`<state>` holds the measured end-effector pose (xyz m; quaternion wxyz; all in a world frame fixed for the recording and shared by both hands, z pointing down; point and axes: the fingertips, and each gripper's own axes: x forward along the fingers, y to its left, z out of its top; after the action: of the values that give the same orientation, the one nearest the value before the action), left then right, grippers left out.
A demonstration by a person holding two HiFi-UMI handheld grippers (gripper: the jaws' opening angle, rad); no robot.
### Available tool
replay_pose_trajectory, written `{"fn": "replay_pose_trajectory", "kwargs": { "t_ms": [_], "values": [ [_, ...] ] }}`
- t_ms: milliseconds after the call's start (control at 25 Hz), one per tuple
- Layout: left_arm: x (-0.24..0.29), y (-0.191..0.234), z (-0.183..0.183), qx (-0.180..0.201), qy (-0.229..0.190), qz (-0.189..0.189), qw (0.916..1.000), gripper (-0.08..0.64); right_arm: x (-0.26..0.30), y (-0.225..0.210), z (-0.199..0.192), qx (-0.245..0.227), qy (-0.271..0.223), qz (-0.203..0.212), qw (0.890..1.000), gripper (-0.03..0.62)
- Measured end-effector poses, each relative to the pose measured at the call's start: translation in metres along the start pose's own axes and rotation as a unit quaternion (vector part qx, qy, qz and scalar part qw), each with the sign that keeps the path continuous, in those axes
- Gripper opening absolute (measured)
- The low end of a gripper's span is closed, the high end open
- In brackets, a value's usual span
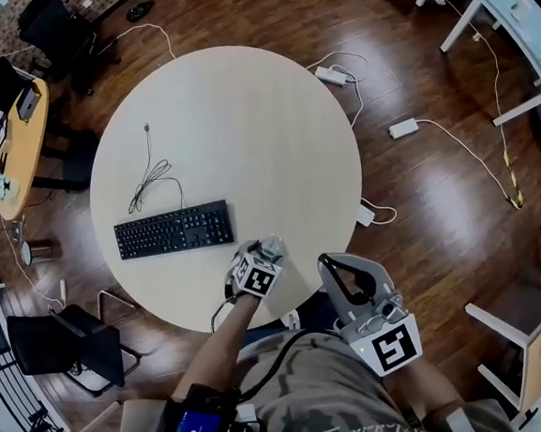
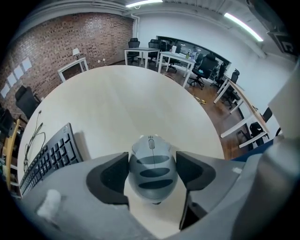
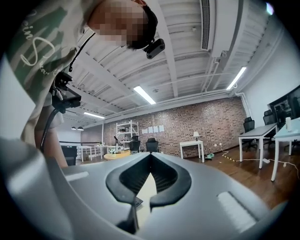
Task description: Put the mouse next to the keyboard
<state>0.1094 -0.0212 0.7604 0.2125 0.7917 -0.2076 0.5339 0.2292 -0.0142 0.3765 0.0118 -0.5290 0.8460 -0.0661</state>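
A grey mouse (image 2: pixel 152 168) sits between the jaws of my left gripper (image 2: pixel 153 169), which is shut on it, both dark pads pressing its sides. In the head view this gripper (image 1: pixel 266 251) is over the near edge of the round white table (image 1: pixel 242 100), just right of the black keyboard (image 1: pixel 173 230). The keyboard (image 2: pixel 47 159) shows to the left in the left gripper view. The keyboard's cable (image 1: pixel 150 179) lies in loops behind it. My right gripper (image 1: pixel 331 263) is held off the table's near edge, close to the person's body. Its jaws are shut with nothing in them (image 3: pixel 150 159).
White power strips (image 1: pixel 402 128) and cords lie on the wood floor right of the table. A black chair (image 1: pixel 69 336) stands at the near left. A small wooden table (image 1: pixel 22 152) is at far left, and a white desk (image 1: pixel 517 19) at far right.
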Motion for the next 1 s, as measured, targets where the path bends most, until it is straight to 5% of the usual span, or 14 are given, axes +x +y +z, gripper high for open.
{"fn": "replay_pose_trajectory", "kwargs": {
  "t_ms": [1000],
  "values": [
    [0.042, 0.011, 0.121, 0.012, -0.03, -0.033, 0.9989, 0.334, 0.005, -0.051, -0.013, 0.022, 0.023, -0.065, 0.997, 0.006]
  ]
}}
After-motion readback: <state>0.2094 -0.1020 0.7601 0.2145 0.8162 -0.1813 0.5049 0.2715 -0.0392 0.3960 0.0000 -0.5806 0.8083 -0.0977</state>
